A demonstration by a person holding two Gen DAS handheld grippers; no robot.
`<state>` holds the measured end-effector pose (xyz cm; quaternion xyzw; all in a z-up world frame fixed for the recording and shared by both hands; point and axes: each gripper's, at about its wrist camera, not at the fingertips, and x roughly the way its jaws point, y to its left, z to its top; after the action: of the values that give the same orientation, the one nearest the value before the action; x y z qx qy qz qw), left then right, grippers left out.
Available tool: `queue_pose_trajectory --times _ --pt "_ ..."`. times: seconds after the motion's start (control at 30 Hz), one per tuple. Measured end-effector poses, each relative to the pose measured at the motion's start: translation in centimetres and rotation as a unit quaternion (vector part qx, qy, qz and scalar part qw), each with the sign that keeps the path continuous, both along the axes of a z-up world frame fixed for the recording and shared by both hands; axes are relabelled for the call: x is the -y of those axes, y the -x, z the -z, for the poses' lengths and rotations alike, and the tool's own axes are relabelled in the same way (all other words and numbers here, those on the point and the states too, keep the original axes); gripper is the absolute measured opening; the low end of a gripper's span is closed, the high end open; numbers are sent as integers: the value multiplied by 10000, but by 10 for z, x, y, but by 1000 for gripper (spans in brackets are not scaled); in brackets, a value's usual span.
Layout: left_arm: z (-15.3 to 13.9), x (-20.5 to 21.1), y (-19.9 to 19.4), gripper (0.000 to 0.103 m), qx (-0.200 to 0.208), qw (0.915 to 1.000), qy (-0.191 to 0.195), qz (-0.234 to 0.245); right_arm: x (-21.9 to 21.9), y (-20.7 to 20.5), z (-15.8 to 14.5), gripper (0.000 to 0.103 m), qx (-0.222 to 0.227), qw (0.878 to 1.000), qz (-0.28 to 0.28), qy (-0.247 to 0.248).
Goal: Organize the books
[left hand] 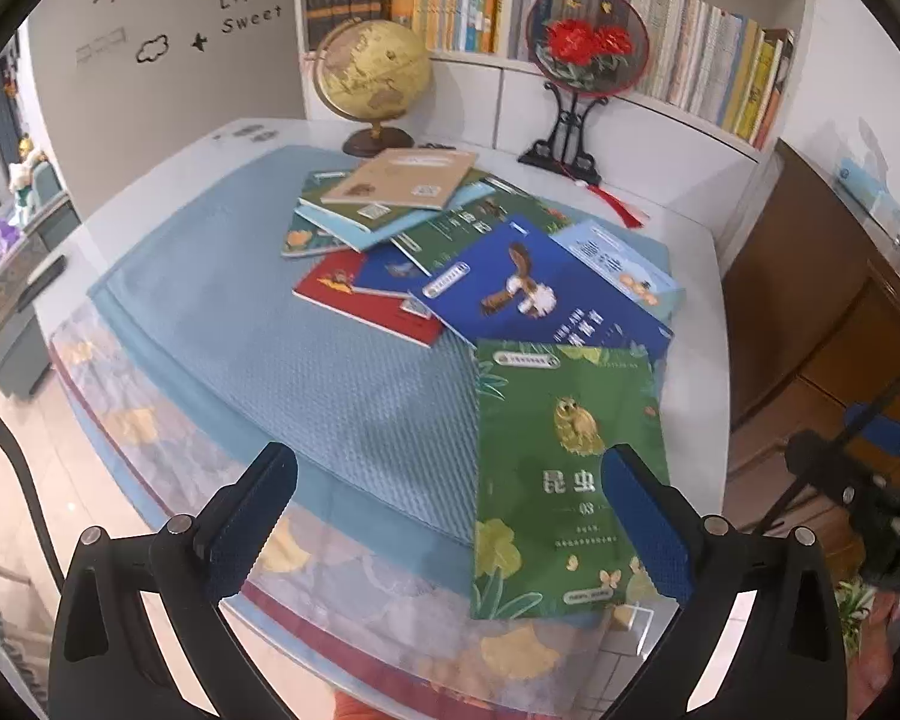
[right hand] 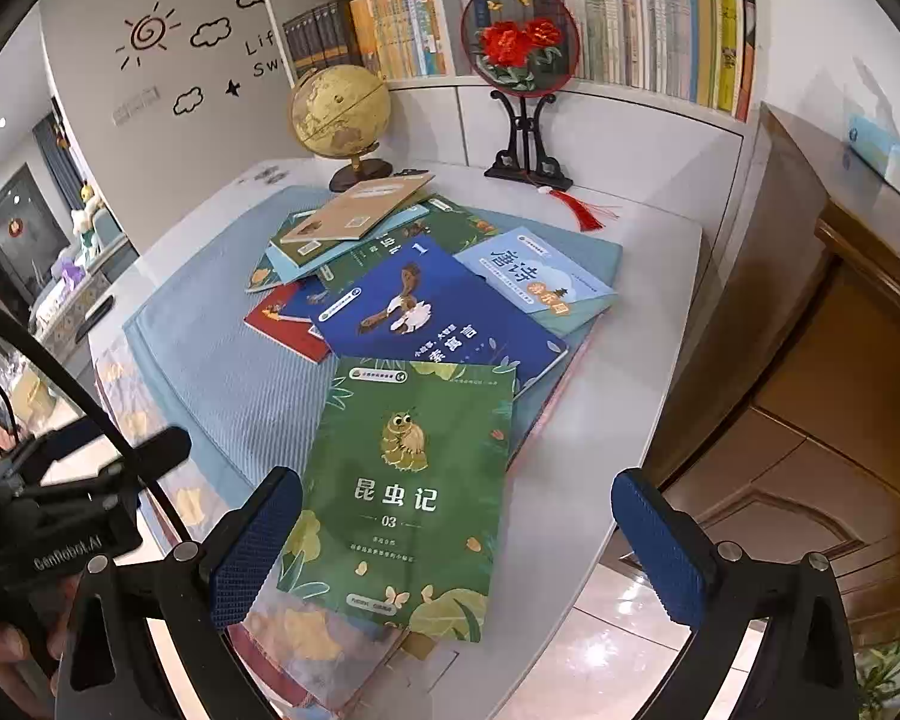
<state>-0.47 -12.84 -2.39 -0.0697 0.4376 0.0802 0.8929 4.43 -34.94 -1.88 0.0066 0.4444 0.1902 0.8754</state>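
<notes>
Green insect book [right hand: 408,492] lies flat, cover up, nearest me on the worktop [right hand: 576,480]; its near edge looks to overhang the front rim, its far edge overlaps the blue bird book [right hand: 432,312]. Thin paperback by the look: I judge it light, floppy if held by one corner, glossy cover likely slick against my pads. Best hold, I think: pinch the overhanging near edge close to the spine side, so the pages do not fan. Behind it the other books [left hand: 390,222] sprawl in a loose overlapped heap on the blue mat [left hand: 258,348], all similar slim volumes; a pale blue book [right hand: 540,282] lies at the right of the heap. My right gripper [right hand: 456,546] is spread wide and empty, straddling the green book. My left gripper [left hand: 450,516] likewise wide apart, holding nothing. Globe [left hand: 373,69] and fan stand [left hand: 582,60] sit well behind, before the bookshelf [left hand: 690,54]
</notes>
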Motion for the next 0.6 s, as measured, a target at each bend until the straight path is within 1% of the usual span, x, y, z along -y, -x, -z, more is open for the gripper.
queue_pose_trajectory --times 0.07,0.13,0.3,0.4,0.43,0.47,0.5,0.53,0.57,0.6 --pt "7 1 -2 101 -53 9998 141 99 2 -1 6 103 -58 10000 29 49" --pt "16 3 -6 101 -148 9995 188 206 3 -3 16 103 -200 9996 51 172" --pt "33 9 -12 101 -371 9988 65 318 4 -7 37 103 -433 9986 125 262" --pt "44 6 -16 101 -487 9980 163 382 5 -9 55 102 -587 9976 169 326" --pt "48 6 -17 101 -515 9976 176 422 5 -9 61 100 -642 9972 174 343" --pt "55 5 -19 99 -591 9969 190 486 4 -9 68 94 -746 9965 168 351" --pt "61 4 -21 93 -695 9959 217 528 3 -10 78 85 -893 9952 161 357" --pt "67 4 -24 85 -849 9944 266 565 1 -9 86 81 -1038 9937 172 373" --pt "71 3 -25 84 -925 9936 299 580 0 -10 94 77 -1152 9925 183 373" --pt "75 2 -26 84 -1002 9929 318 565 0 -10 100 77 -1237 9915 196 366"
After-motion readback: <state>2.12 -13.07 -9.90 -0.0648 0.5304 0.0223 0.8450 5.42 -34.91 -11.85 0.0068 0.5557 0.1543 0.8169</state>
